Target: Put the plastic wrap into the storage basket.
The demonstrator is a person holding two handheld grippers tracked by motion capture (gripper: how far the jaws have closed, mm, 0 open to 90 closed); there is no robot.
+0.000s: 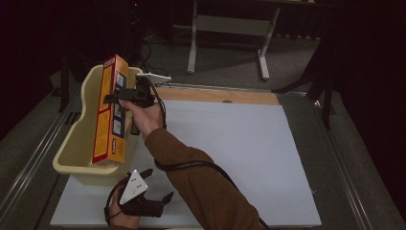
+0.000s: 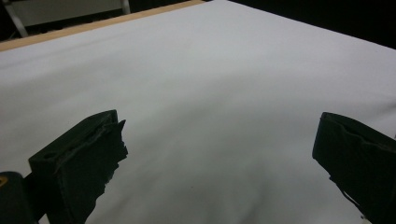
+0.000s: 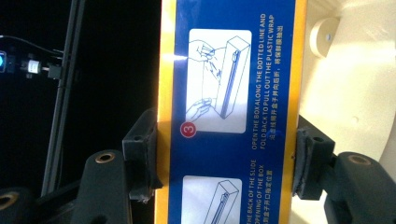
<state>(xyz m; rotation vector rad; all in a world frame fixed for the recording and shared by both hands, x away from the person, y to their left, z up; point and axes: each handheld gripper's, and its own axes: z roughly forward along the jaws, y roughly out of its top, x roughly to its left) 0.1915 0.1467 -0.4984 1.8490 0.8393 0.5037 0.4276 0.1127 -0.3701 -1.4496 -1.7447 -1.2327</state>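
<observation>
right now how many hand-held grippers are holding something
1. The right hand-held gripper is clamped on the long box above the cream tub; the left hand-held gripper rests open and empty near the table's front edge.

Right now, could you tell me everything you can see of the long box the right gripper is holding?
The box is long, slim, seemingly cardboard, yellow-orange with red ends and a blue panel of numbered opening instructions. It stands nearly upright, slightly tilted, its lower end down inside the cream plastic tub. The right gripper clamps it across its width, one jaw pad on each yellow edge. It appears closed and undamaged.
</observation>
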